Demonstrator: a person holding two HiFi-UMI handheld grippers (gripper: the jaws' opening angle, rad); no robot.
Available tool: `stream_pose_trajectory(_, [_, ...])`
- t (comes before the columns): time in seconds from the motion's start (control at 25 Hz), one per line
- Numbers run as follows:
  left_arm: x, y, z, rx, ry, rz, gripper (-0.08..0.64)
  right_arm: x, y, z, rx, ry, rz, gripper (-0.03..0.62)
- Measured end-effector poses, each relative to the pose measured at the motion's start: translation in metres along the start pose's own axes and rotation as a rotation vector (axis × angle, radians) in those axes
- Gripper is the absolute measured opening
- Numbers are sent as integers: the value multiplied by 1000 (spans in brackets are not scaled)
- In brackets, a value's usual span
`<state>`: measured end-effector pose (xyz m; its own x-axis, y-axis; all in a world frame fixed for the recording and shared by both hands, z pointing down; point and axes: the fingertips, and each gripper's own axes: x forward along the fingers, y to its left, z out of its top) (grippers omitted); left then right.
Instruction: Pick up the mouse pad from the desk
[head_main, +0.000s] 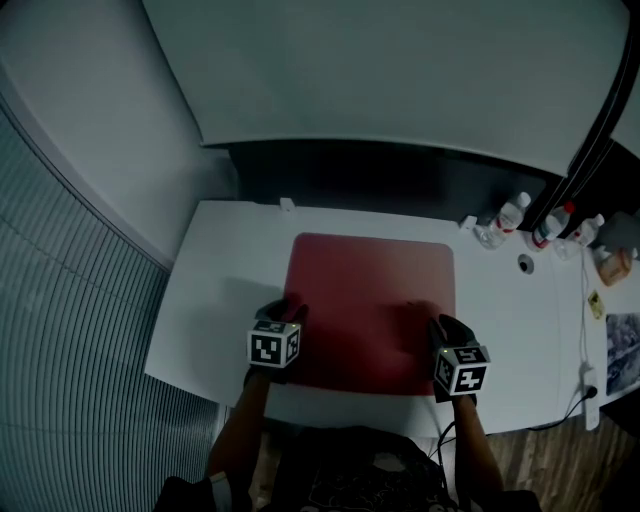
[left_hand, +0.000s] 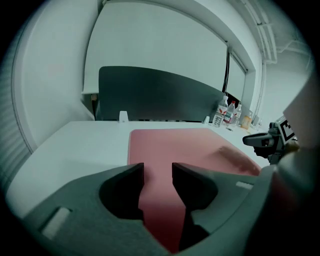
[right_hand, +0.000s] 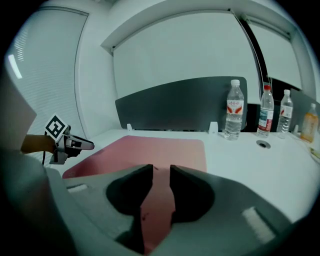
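**Mouse pad flat, not yet gripped**

The mouse pad (head_main: 370, 290) lies flat at mid-worktop (head_main: 210, 290). I judge it thin, light and limp. It will likely sag, so pinch the near edge at both corners. The left tool (left_hand: 157, 172) and right tool (right_hand: 161, 172) stand parted above that edge, gripping nothing. Whether they touch the pad is unclear.

White desk (head_main: 215, 300): red mouse pad (head_main: 372, 300) flat, bottles (head_main: 513, 214) far right

Mouse pad (head_main: 372, 300) red, desk (head_main: 215, 300) white — bottle (right_hand: 234, 107) w/ red label.
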<state>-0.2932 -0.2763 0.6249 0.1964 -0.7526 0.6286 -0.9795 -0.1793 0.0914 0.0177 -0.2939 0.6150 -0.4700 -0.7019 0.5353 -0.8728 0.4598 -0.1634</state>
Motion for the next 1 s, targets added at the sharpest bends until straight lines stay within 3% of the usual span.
stream_pose_trajectory(0.48, [33,25,-18,-17,79,2,204,22,-37,-25,33,91,-74,229])
stream_pose_trajectory(0.72, [42,39,-15,-7,89,19,253,30,-54,-29,33,112,-105,268])
stream_pose_trajectory(1.0, [47,40,-20,3,92,16,258,42,-65,-34,26,167,-152,309])
